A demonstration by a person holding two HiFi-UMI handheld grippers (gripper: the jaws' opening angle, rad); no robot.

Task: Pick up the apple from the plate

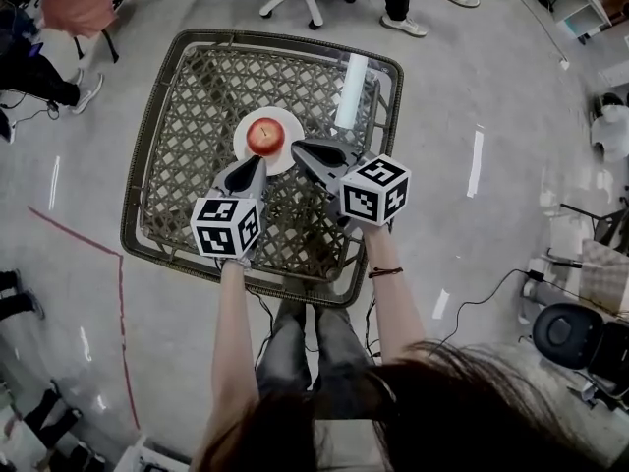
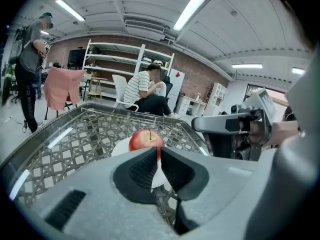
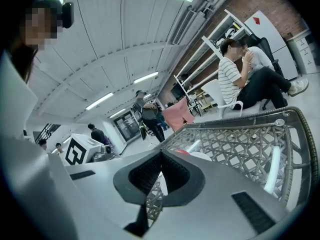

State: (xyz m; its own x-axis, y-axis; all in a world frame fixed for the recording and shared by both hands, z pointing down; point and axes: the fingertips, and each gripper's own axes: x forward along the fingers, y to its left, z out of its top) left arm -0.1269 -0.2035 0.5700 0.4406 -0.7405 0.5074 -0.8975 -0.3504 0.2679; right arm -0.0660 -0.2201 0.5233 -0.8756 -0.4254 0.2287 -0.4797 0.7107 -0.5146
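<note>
Scene: seen from above, a person sitting at a low table holds a gripper in each hand, both pointing away from the body towards a plate.
Table [image 1: 157, 126]: square, with a raised woven rim and an open lattice top, standing on a pale shiny floor [image 1: 472, 96].
Plate [image 1: 289, 120]: small, round and white, lying slightly past the middle of the table.
Apple [image 1: 263, 137]: red with a short stem, upright in the centre of the plate and held by neither gripper.
Left gripper [image 1: 260, 160]: grey, with its jaws pressed together and nothing between them. The tip is over the near edge of the plate, just short of the apple. In its own view the apple rises right behind the closed tips.
Right gripper [image 1: 297, 147]: grey, with its jaws also together and empty. The tip is beside the plate's near right edge, close to the apple with a gap between them.
Marker cubes: one black-and-white patterned cube sits at the back of each gripper, above the person's hands.
Arms: both forearms are bare, and the right wrist wears a dark band [image 1: 385, 272].
Surroundings: a seated person in a striped shirt [image 2: 144, 90], white shelving [image 2: 125, 61] against a brick wall, and pink cloth [image 2: 62, 86] draped over a chair.
</note>
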